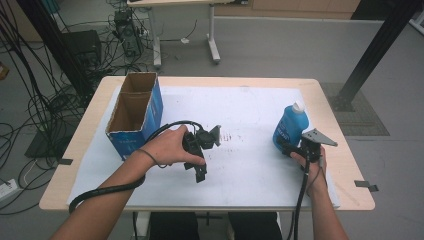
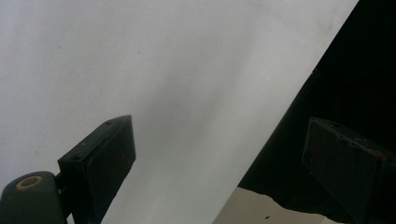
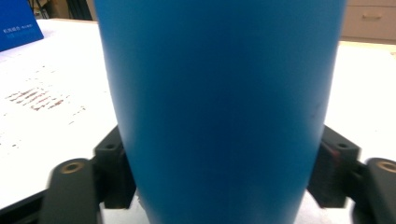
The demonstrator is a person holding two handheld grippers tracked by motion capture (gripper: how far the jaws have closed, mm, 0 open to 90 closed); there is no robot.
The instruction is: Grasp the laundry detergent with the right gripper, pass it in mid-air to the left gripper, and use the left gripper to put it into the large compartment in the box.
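Soft, even light falls from overhead in the high view, so the white sheet (image 1: 250,115) on the desk (image 1: 330,105) reads bright and shadows under the forearms stay faint. That picture is slightly soft, with mild bending toward its edges. In the left gripper view the sheet washes to pale grey beside a deep black zone on its right. In the right gripper view the blue bottle (image 3: 219,107) is close and blurred, and the sheet behind it glares.

Worktop (image 1: 327,102), wooden: white sheet (image 1: 250,115) on it; open blue box (image 1: 135,114) left of blue bottle (image 1: 289,126).
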